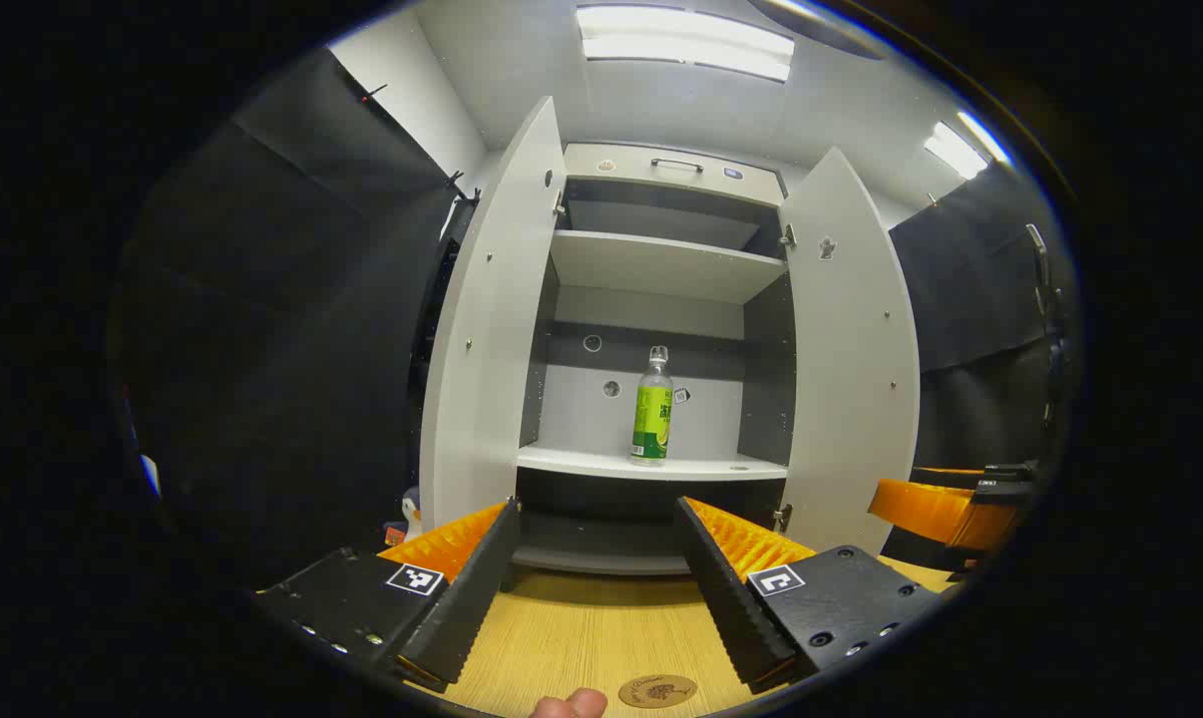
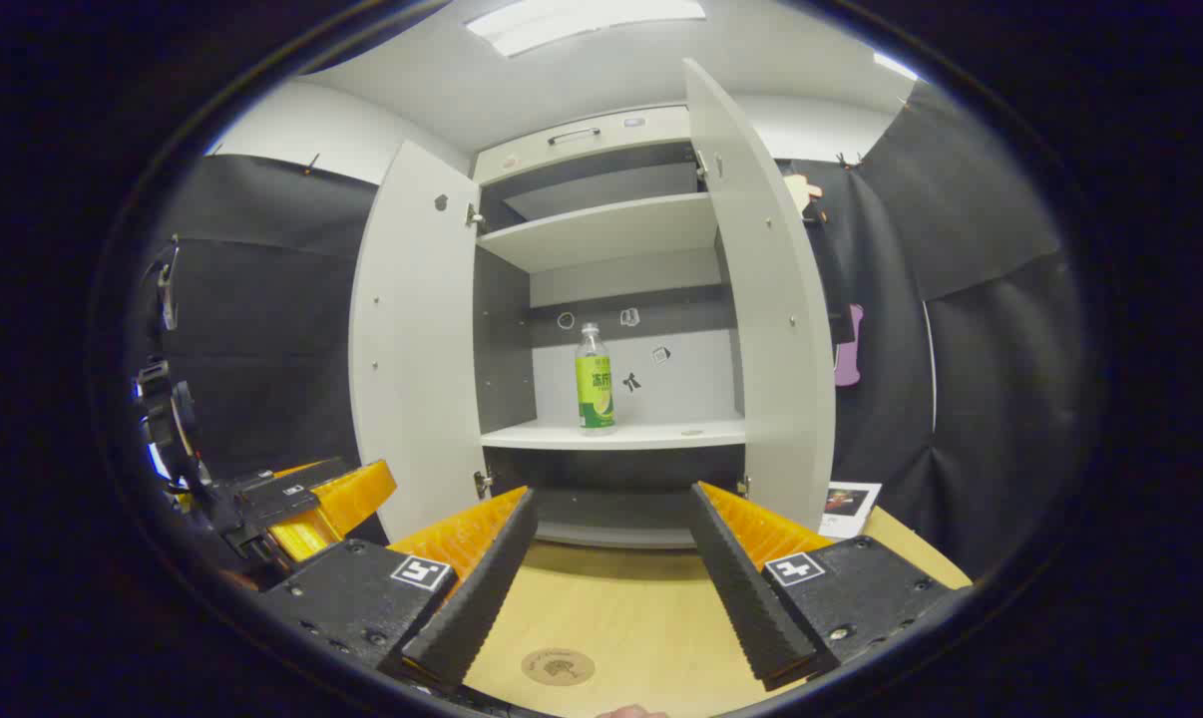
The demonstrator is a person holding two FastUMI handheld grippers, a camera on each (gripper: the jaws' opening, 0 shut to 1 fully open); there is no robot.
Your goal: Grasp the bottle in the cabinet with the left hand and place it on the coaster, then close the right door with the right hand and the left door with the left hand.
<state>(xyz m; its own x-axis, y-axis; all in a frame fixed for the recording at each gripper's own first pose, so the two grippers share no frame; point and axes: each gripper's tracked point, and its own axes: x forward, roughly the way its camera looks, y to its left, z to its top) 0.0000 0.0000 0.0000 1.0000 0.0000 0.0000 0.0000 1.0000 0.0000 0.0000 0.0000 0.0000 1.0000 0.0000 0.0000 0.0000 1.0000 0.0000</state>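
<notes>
Left gripper view: the cabinet (image 1: 661,299) is seen with both doors swung wide, and the bottle (image 1: 652,407) is stood upright on its middle shelf, untouched. The left gripper (image 1: 597,573) is held released, jaws spread, well short of the cabinet; the right gripper (image 2: 611,578) is likewise released. The coaster (image 1: 657,690) lies on the table (image 1: 582,628) before the cabinet. The reach is judged the step in hand: the left gripper must be advanced into the cabinet and closed around the bottle.

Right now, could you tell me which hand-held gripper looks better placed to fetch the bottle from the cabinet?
Left. The left hand-held gripper is open with the bottle almost centred between its fingers; from the right hand-held gripper, it sits slightly off-centre.
</notes>
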